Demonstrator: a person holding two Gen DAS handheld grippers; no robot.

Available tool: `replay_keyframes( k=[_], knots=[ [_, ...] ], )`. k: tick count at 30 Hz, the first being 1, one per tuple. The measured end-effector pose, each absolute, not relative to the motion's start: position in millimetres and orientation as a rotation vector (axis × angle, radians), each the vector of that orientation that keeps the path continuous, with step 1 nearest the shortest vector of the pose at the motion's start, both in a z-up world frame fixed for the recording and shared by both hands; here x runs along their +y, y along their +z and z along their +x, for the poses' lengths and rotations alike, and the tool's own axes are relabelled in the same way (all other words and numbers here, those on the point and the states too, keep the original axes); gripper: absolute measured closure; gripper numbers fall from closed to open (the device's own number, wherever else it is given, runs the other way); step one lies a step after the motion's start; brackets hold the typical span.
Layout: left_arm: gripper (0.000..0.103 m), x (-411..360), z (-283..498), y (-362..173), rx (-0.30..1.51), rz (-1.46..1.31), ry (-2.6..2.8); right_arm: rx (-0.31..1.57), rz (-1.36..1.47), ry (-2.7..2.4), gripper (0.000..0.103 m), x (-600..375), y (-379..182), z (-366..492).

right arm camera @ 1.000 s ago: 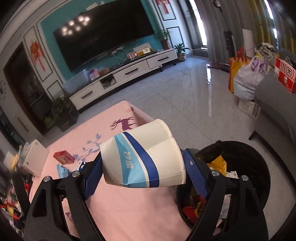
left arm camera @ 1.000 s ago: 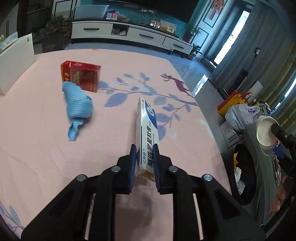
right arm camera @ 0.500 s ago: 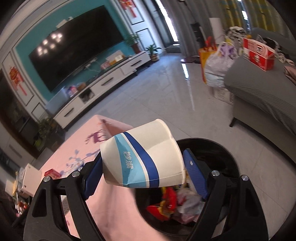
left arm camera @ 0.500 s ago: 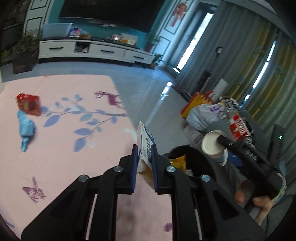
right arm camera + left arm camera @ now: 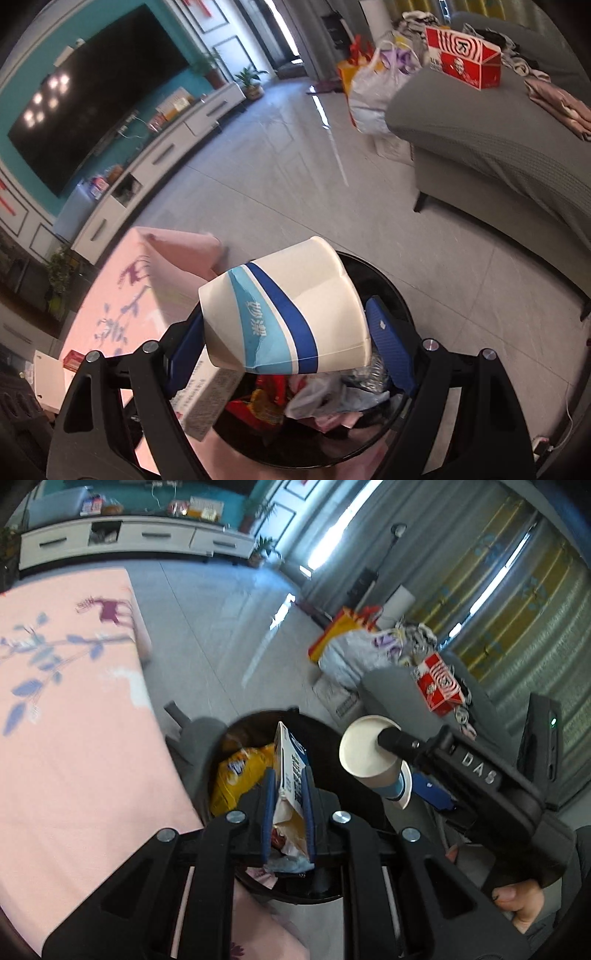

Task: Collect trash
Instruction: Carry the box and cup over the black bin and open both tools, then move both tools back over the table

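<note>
My left gripper (image 5: pixel 288 775) is shut on a thin white medicine box (image 5: pixel 290 760) with blue print, holding it on edge over the open black trash bin (image 5: pixel 255 720). My right gripper (image 5: pixel 284 332) is shut on a crumpled white paper cup (image 5: pixel 288 314) with blue stripes, lying sideways just above the same bin (image 5: pixel 391 291). In the left wrist view the cup (image 5: pixel 369 753) hangs to the right of the box, over the bin's right rim. The medicine box (image 5: pixel 207 391) also shows at the lower left of the right wrist view. The bin holds wrappers and crumpled plastic.
A pink table (image 5: pixel 66 720) with a leaf and deer print stands left of the bin. A grey sofa (image 5: pixel 498 147) with a red and white carton (image 5: pixel 461 62) lies to the right. Bags (image 5: pixel 354 646) sit on the tiled floor beyond. A red box (image 5: pixel 74 360) rests on the table.
Both grippers have swung from over the pink table to above the trash bin, each still holding its item. The red box and blue cloth have left the left wrist view.
</note>
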State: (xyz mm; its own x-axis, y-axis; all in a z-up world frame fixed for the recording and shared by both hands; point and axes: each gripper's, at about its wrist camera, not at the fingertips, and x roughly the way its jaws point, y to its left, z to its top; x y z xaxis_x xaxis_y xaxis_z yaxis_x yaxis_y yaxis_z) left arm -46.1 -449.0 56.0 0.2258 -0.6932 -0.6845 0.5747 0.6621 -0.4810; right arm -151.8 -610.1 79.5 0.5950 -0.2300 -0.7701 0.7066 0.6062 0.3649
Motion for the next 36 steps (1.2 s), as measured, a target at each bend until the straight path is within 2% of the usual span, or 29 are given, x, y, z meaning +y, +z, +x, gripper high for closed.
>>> replay_keyframes(
  k=[4,6,9,12,19,26,32,36],
  knots=[
    [0.081,-457,-45,41,1.073,-0.130,-0.891,0.808,0.729,-0.604,0.020,-611,69,-145],
    [0.046,-453,-44,40,1.078,-0.146,-0.890,0.831,0.723,-0.599,0.020,-609,67,-141],
    [0.023,-428,-35,53,1.034,-0.191,-0.864,0.841,0.692,-0.610,0.013,-603,71,-135],
    [0.012,-388,-21,69,0.979,-0.227,-0.786,0.832,0.655,-0.595,0.012,-593,77,-127],
    [0.007,-251,25,94,0.879,-0.289,-0.467,0.769,0.539,-0.427,0.012,-531,103,-87],
    [0.006,-119,67,105,0.845,-0.409,-0.262,0.788,0.334,-0.128,0.012,-398,119,3],
    [0.006,-56,85,107,0.812,-0.432,-0.176,0.871,0.130,0.086,0.017,-266,91,91],
    [0.006,-32,95,98,0.818,-0.439,-0.136,0.931,0.043,0.075,0.019,-215,56,119]
  ],
)
